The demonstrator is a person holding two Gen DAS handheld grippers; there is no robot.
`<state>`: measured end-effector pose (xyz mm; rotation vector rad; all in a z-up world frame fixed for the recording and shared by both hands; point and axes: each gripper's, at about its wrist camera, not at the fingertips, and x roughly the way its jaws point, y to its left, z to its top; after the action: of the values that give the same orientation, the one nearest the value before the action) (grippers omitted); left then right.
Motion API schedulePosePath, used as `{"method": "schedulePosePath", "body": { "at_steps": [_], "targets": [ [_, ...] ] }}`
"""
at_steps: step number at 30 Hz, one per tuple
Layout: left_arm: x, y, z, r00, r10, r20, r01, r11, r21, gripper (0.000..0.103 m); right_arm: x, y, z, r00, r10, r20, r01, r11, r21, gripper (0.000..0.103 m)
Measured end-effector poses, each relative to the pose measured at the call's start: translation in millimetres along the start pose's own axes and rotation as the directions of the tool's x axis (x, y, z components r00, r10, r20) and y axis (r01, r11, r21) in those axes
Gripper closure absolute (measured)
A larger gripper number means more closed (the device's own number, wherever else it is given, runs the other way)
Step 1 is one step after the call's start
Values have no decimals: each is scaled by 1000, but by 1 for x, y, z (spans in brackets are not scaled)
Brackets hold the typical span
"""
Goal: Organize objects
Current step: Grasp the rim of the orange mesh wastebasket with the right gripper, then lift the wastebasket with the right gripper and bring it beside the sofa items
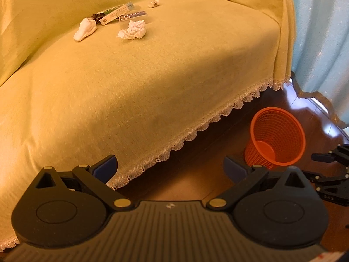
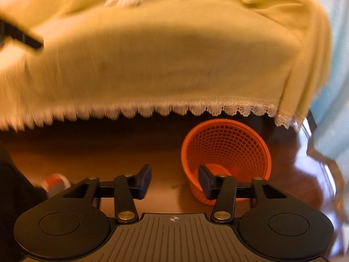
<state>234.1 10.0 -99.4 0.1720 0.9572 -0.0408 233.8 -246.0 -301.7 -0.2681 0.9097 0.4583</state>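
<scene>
Both grippers, left gripper (image 1: 170, 170) and right gripper (image 2: 174, 182), hang spread and empty above the floor near an orange mesh basket (image 1: 276, 138); 2 crumpled tissues (image 1: 132, 30) (among boxes) lie well apart on the sofa cover (image 1: 152, 83). Risk: a loose pinch could drop light paper outside the rim.

The left gripper (image 1: 171, 167) hangs with its jaws spread wide and nothing between them, over the lace edge of a yellow cover (image 1: 152, 83). Far back on the cover lie a crumpled tissue (image 1: 133, 30), a white wad (image 1: 85, 29), some boxes (image 1: 117, 14) and a small bottle (image 1: 154, 3). An orange mesh basket (image 1: 276, 137) stands on the dark floor (image 1: 202, 144), to the right.
</scene>
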Motion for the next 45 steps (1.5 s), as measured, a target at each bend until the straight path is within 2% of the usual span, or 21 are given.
{"method": "schedulePosePath", "body": {
  "at_steps": [5,12,20,22,25,33,36,40,45],
  "targets": [
    [19,11,8,1000,11,-16,-11,1000,23,1,53,-10,-18,997,-21,-81,9,990,-140,62],
    [43,28,9,998,26,-52,-26,1000,8,1,103,-5,-36,986,-54,-161,-6,937,-350,68],
    [61,37,7,997,20,-77,-20,1000,-2,1,134,-10,-44,971,-85,-223,-19,904,-427,83],
    [63,38,7,997,18,-80,-19,1000,-5,1,143,-10,-42,969,-95,-228,-17,894,-447,85],
    [68,40,8,996,18,-84,-18,1000,-4,1,152,-11,-45,969,-113,-221,-9,873,-487,93],
    [74,40,10,996,9,-84,-9,1000,2,1,134,-3,-51,987,-122,-104,28,772,-635,96],
    [76,42,11,996,7,-86,-7,1000,-4,1,119,-2,-48,990,-102,-93,13,740,-672,96],
    [76,44,14,997,0,-79,-1,1000,-10,1,100,6,-45,992,-111,-66,23,656,-755,96],
    [75,49,21,998,-10,-67,9,1000,-15,1,61,13,-27,996,-78,-41,15,610,-792,96]
  ]
}}
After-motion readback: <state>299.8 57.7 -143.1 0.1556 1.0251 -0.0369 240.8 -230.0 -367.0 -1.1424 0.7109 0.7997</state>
